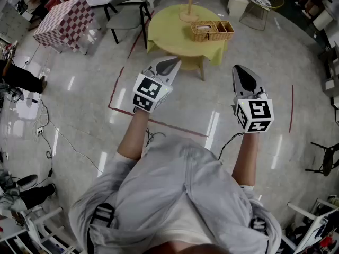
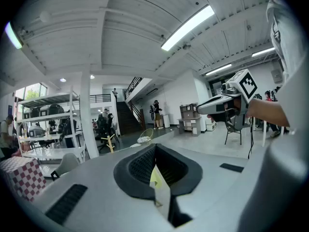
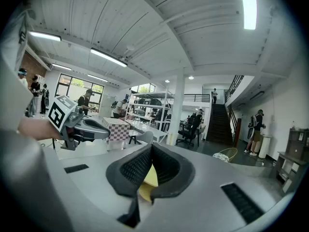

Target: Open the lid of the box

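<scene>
A woven wicker box (image 1: 212, 30) sits on the right part of a round yellow table (image 1: 169, 38), a few steps ahead of me. Whether its lid is up or down is too small to tell. My left gripper (image 1: 170, 64) is held at chest height, pointing toward the table, its jaws shut on nothing. My right gripper (image 1: 245, 73) is held level beside it, also shut and holding nothing. Both are well short of the box. In the left gripper view the jaws (image 2: 154, 151) meet, and the right gripper (image 2: 219, 103) shows at the right. The right gripper view shows its closed jaws (image 3: 151, 151) and the left gripper (image 3: 89, 127).
A wooden stand (image 1: 188, 4) rises on the table behind the box. A grey chair (image 1: 127, 9) and a red-checkered table (image 1: 66, 23) stand at the back left, a wire side table (image 1: 258, 7) at the back right. Red tape lines (image 1: 159, 121) and cables (image 1: 47, 136) cross the floor.
</scene>
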Demonstrator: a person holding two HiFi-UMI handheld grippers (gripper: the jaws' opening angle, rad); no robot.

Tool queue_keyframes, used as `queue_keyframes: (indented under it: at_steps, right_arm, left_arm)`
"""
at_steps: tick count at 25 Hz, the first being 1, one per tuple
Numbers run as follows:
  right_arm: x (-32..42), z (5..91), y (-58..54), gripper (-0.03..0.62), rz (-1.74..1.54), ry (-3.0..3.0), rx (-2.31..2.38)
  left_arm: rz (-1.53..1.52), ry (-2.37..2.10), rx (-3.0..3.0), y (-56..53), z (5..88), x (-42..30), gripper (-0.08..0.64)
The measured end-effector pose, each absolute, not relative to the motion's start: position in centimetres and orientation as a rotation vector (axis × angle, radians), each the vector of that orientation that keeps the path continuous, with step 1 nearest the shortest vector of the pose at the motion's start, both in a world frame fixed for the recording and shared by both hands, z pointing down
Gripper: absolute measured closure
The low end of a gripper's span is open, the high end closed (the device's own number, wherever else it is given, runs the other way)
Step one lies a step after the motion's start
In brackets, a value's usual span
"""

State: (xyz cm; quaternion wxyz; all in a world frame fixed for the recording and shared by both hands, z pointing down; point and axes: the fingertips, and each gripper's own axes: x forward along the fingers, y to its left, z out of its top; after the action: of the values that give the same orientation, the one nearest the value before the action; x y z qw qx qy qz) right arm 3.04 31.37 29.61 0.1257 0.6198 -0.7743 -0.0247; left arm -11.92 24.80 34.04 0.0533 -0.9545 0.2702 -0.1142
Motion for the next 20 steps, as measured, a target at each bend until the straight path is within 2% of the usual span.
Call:
queue_keyframes:
  at_steps: [20]
  right_arm:
    - [9.2, 31.7, 29.9, 0.569, 0.042, -2.43, 1.778]
  left_arm:
    - [-0.423, 0.929, -2.865, 24.0, 36.6, -6.7, 0.531]
